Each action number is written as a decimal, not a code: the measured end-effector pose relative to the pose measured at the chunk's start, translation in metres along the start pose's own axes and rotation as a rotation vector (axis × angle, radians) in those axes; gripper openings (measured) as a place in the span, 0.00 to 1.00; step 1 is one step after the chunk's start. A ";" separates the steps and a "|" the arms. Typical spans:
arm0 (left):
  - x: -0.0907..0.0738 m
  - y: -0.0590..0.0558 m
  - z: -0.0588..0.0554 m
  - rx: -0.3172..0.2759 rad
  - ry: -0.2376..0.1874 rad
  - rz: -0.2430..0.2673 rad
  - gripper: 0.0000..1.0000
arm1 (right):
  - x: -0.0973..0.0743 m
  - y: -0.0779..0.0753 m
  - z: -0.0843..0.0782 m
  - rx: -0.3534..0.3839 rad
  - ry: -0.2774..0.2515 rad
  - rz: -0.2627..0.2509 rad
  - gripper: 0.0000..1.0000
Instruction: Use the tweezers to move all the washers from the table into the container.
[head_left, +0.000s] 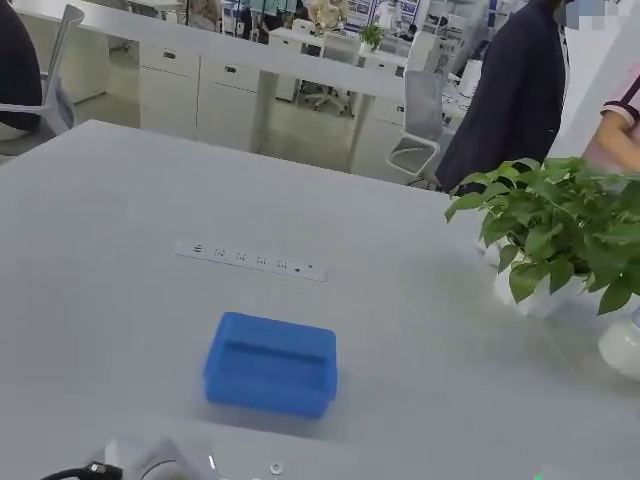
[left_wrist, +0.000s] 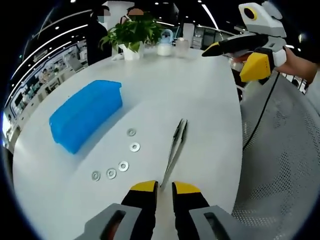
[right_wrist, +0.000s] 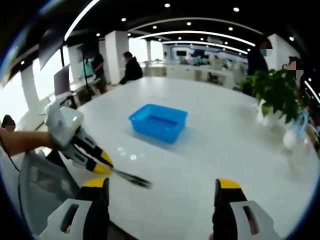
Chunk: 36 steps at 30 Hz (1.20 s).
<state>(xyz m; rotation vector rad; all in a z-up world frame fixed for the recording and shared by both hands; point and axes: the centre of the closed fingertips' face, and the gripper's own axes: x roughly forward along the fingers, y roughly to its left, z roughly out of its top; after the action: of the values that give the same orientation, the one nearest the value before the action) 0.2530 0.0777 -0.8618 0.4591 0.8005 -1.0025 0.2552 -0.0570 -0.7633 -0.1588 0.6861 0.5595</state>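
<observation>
The blue container (head_left: 270, 362) (left_wrist: 85, 114) (right_wrist: 157, 121) sits open on the white table. Several small metal washers (left_wrist: 123, 165) lie in a loose row on the table beside it, and one washer (head_left: 276, 467) appears at the bottom of the head view. My left gripper (left_wrist: 165, 188) (right_wrist: 102, 167) is shut on the near end of the tweezers (left_wrist: 175, 147) (right_wrist: 129, 178), which point forward over the table just right of the washers. My right gripper (right_wrist: 161, 187) (left_wrist: 220, 50) is open and holds nothing. It hovers off to the side, away from the washers.
A potted green plant (head_left: 550, 225) (right_wrist: 275, 90) and a white bottle (head_left: 620, 345) stand at the table's far right. A flush power strip (head_left: 250, 260) lies beyond the container. People stand past the table. A mesh chair (left_wrist: 280, 165) is beside the table's edge.
</observation>
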 end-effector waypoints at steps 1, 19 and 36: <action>0.001 0.001 -0.001 -0.006 0.017 -0.003 0.05 | 0.000 0.001 0.000 -0.002 0.000 0.001 0.86; -0.042 -0.002 0.035 0.039 -0.029 0.011 0.00 | 0.011 0.031 0.005 -0.092 0.001 0.074 0.83; -0.092 0.029 0.064 0.062 -0.124 0.090 0.00 | 0.003 0.023 -0.007 -0.021 -0.002 0.058 0.81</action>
<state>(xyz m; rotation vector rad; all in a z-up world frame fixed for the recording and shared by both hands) 0.2756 0.1006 -0.7512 0.4772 0.6346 -0.9646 0.2409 -0.0389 -0.7698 -0.1583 0.6844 0.6223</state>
